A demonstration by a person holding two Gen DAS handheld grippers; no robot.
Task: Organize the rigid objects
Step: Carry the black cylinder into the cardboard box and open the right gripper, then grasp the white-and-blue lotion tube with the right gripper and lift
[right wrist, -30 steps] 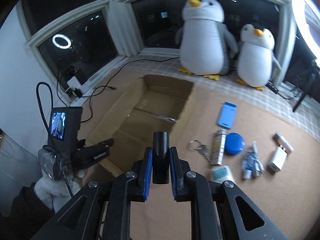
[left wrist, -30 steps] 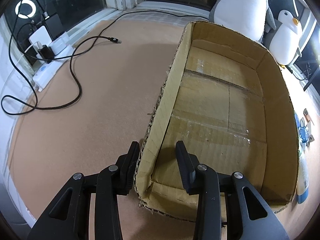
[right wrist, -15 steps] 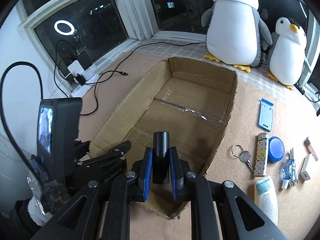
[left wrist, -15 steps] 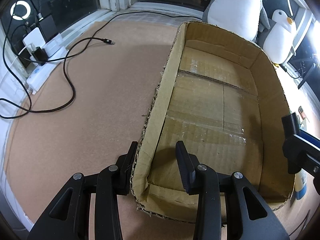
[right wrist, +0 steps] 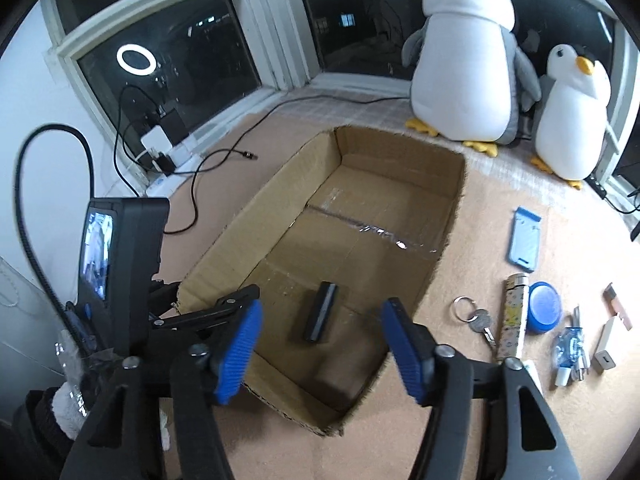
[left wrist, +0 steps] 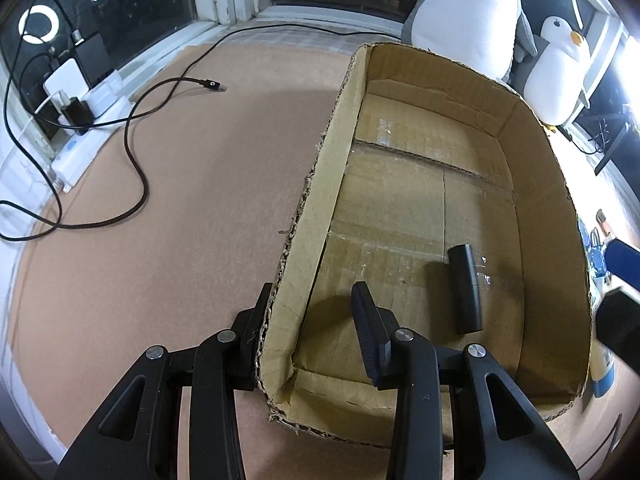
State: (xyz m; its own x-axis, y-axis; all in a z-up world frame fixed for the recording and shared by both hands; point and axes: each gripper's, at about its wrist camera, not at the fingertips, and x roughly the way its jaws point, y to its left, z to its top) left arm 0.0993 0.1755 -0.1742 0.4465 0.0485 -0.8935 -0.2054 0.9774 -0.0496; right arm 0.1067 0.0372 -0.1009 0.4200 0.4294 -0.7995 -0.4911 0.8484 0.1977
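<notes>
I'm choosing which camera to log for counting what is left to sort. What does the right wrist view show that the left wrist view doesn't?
Only the right wrist view shows the unsorted row plainly: blue phone stand, lighter, blue round tin and keys.

Only the left wrist view shows the left gripper straddling the box's left wall, open.

Both show the cardboard box, the black bar lying on its floor, and the penguin plush. The right gripper hangs open above the box.
</notes>
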